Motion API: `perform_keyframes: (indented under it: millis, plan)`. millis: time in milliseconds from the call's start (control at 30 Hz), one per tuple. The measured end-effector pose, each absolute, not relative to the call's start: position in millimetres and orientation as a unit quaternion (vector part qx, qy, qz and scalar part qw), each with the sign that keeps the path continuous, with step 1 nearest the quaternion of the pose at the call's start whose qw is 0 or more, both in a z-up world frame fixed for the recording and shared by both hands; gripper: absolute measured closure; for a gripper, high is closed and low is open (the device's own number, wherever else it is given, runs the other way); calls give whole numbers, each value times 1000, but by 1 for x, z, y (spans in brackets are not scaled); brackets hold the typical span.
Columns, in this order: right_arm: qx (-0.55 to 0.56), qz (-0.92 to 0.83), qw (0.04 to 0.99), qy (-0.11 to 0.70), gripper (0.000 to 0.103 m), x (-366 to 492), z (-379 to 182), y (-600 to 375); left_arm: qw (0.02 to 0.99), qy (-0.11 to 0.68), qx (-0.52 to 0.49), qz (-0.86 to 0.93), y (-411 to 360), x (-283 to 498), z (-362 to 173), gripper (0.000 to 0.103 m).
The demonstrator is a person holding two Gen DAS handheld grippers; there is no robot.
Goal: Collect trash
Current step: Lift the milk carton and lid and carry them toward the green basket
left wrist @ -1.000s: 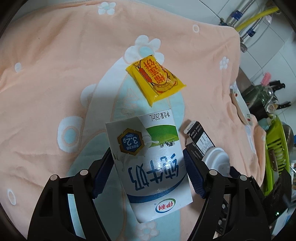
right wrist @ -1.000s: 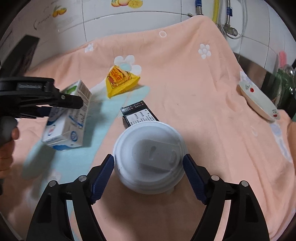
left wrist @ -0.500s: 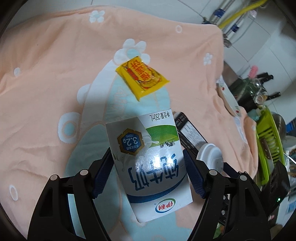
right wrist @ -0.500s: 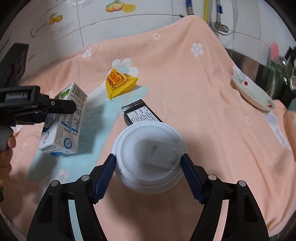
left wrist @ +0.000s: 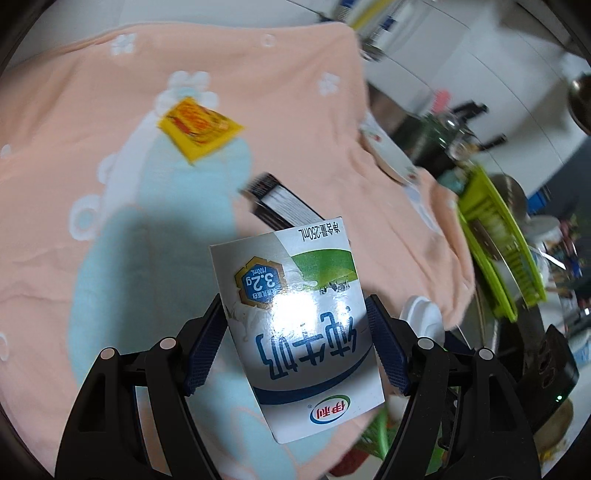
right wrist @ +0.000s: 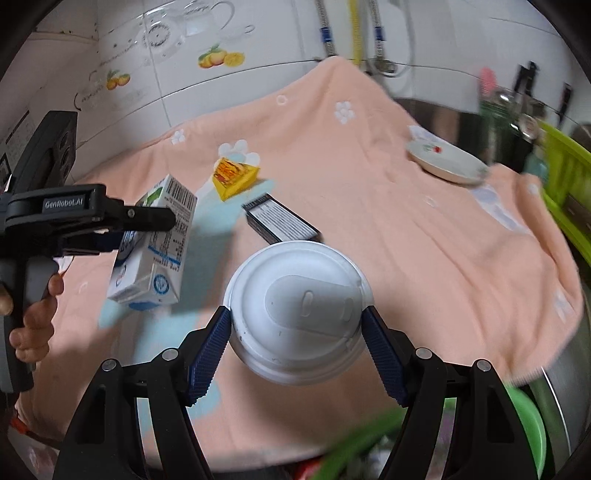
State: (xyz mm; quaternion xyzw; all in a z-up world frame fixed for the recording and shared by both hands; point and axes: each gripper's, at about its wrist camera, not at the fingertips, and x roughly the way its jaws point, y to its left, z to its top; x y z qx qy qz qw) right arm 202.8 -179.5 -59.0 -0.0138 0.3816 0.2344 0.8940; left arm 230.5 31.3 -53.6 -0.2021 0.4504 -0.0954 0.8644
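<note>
My left gripper (left wrist: 295,328) is shut on a white, blue and green milk carton (left wrist: 295,317) and holds it in the air above the peach towel (left wrist: 110,221); the carton also shows in the right wrist view (right wrist: 155,243). My right gripper (right wrist: 297,332) is shut on a white lidded paper cup (right wrist: 297,317), also lifted; its lid shows in the left wrist view (left wrist: 423,317). A yellow snack packet (left wrist: 199,129) and a black box (left wrist: 280,203) lie on the towel; they also show in the right wrist view as packet (right wrist: 234,177) and box (right wrist: 280,223).
A white plate (right wrist: 447,162) sits at the towel's right edge. A lime-green dish rack (left wrist: 495,236) and dark bottles (left wrist: 439,140) stand to the right. A green basin (right wrist: 528,435) lies below the front edge. Pipes (right wrist: 354,33) run up the tiled wall behind.
Both grippers have pulled back and risen with the carton and the cup. The towel items look smaller and farther, and the front edge and green basin have come into view.
</note>
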Motion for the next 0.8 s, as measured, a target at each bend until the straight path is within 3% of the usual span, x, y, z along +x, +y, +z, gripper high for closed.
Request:
perform_keyframes:
  millis: [567,800]
  plan:
    - [50,73,904,417,32,119,-91,-343,841,476,-143,-214,-98,185,-61,30]
    - [88,54,904,416,26,102,-99,-376,822,499,-121,-249,-143,172,-75,30]
